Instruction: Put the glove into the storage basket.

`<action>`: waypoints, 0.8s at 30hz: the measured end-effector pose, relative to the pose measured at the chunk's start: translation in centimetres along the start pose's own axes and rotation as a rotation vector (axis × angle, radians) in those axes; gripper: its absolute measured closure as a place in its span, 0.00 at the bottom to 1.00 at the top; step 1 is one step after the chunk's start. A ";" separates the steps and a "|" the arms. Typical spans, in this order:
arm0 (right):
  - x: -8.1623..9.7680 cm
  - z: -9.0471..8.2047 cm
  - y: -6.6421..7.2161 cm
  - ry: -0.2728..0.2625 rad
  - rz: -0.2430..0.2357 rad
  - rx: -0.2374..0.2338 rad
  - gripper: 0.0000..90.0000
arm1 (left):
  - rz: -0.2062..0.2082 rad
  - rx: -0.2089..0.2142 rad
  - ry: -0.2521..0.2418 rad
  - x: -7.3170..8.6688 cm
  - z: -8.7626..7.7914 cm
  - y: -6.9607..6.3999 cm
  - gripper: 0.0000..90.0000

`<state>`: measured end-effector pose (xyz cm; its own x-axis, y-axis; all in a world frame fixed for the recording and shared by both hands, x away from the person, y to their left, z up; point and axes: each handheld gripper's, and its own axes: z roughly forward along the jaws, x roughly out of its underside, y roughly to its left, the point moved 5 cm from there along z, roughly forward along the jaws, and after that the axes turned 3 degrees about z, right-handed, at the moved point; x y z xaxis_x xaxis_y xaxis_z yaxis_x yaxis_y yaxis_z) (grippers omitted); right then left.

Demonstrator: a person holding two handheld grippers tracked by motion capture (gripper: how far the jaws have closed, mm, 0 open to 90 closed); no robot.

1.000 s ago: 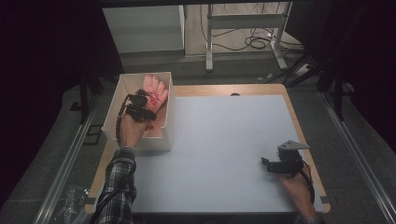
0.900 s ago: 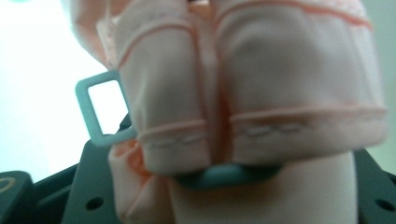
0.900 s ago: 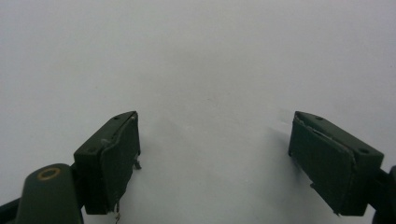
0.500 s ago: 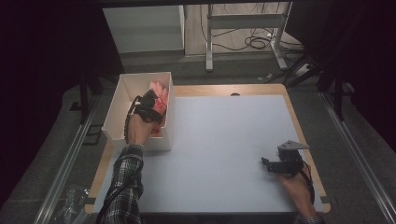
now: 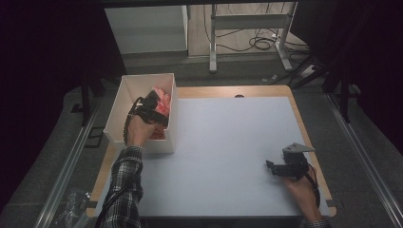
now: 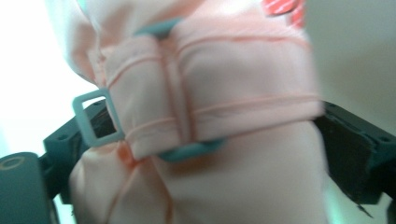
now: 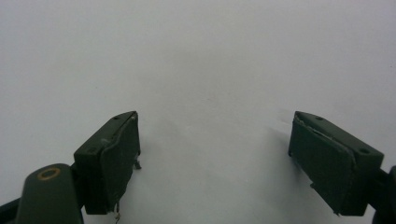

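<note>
A pink fabric item [image 5: 164, 100] with pale teal buckles [image 6: 95, 119] lies in the white open box [image 5: 119, 102] at the table's left rear. My left gripper [image 5: 154, 99] reaches down into the box over it. In the left gripper view the fabric [image 6: 210, 93] bulges between the two jaws, which have just been opening and now stand wide, so the left gripper [image 6: 215, 140] is open around it. My right gripper [image 5: 270, 166] rests near the table's front right, pointing left. Its jaws stand apart over bare white surface, so the right gripper [image 7: 215, 149] is open with nothing in it.
A white mat [image 5: 228, 137] covers most of the wooden tabletop [image 5: 266, 90]. Past the table's far edge stand a white cabinet [image 5: 147, 28] and a metal frame [image 5: 247, 21] with cables on the floor.
The left hand has edged slightly right over the box, and the pink fabric now lies lower inside it. The right hand and its gripper have not moved.
</note>
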<state>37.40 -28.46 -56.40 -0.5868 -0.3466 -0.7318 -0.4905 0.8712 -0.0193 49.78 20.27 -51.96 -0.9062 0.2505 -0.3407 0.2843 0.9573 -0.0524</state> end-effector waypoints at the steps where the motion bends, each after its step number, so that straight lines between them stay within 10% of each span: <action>1: 0.0 0.0 0.0 0.000 0.001 0.000 0.19 | 0.002 0.001 -0.008 0.0 -0.2 0.0 0.08; 24: 0.0 0.0 0.0 0.000 0.000 0.000 0.19 | 0.028 0.049 -0.165 1.3 -3.5 -0.1 0.03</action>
<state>37.39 -28.45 -56.40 -0.5866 -0.3469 -0.7318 -0.4907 0.8711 -0.0195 47.43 21.04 -49.11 -0.8351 0.2461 -0.4919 0.3272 0.9411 -0.0847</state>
